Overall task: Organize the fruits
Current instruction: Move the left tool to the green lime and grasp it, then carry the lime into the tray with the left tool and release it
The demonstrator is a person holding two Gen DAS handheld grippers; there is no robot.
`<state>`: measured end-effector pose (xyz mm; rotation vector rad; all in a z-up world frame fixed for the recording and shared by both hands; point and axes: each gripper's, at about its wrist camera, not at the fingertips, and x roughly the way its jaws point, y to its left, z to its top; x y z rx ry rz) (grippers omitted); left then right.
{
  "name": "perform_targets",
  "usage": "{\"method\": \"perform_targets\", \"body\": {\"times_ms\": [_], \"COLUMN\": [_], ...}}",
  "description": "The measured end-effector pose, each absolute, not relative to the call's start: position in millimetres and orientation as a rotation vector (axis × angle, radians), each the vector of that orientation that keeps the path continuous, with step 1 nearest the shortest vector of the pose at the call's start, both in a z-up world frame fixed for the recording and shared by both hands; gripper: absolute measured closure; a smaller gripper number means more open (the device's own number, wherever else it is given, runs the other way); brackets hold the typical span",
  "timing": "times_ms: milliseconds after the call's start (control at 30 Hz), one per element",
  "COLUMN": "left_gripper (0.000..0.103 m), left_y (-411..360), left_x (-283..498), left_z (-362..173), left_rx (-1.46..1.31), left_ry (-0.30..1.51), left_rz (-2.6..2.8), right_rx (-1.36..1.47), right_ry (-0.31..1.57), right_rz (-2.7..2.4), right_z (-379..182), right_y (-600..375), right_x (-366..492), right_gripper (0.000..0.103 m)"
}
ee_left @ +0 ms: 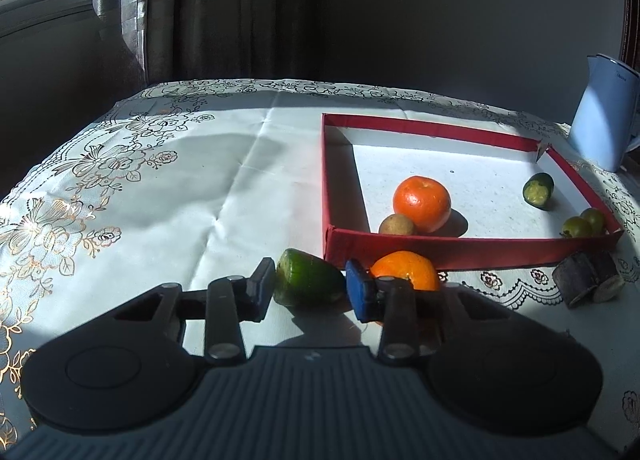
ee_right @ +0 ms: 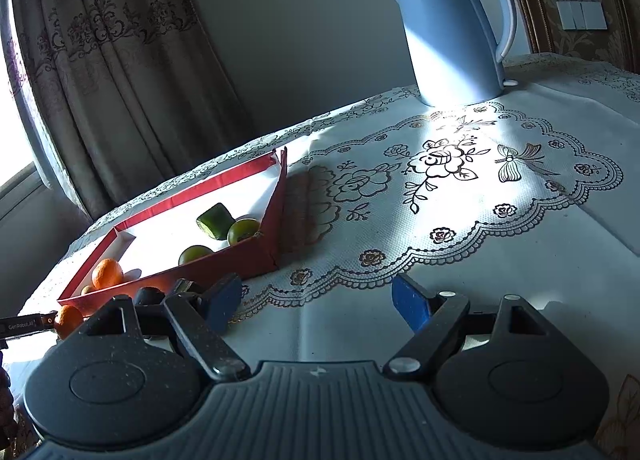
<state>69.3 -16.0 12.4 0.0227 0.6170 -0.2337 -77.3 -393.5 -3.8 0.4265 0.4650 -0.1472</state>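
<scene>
1. Left wrist view: the green cucumber piece (ee_left: 306,280) sits on the tablecloth (ee_left: 168,195) right between the fingers of the left claw (ee_left: 310,288), just short of the red tray (ee_left: 460,246).
2. Handling, as a guess: short, firm chunk, light, skin smooth and likely a bit slick. The cut faces look moist. Best taken across the skin at mid-length, not on the cut ends.
3. Left claw: jaws drawn in narrow around the piece. The left pad (ee_left: 260,284) sits against its side; the right blue pad (ee_left: 360,292) is at or very near the other side. It reads as a grip on the piece, though full contact on the right is hard to confirm.
4. Just beyond the right pad lies an orange (ee_left: 406,270), outside the tray and close against its near wall.
5. Ahead of the claw, inside the tray: a second orange (ee_left: 422,201), a small brown fruit (ee_left: 396,225), another cucumber piece (ee_left: 539,190) and two green fruits (ee_left: 584,221).
6. Right of the claw, outside the tray: a dark chunk (ee_left: 588,278), kind unclear.
7. Right claw (ee_right: 316,306): jaws wide, nothing between them, over bare cloth. A kettle (ee_right: 456,31) stands well ahead.
</scene>
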Motion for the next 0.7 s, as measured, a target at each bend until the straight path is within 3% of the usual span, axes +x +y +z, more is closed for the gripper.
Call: {"method": "perform_targets", "body": {"times_ms": [700], "left_gripper": [0.073], "left_y": [-8], "left_x": [34], "left_z": [33], "left_rx": [0.048], "left_ry": [0.532], "left_rz": [-0.250], "right_rx": [0.448], "right_ry": [0.471], "right_rz": [-0.154], "right_z": [-5], "right_y": [-397], "right_x": [-77], "right_gripper": [0.020]}}
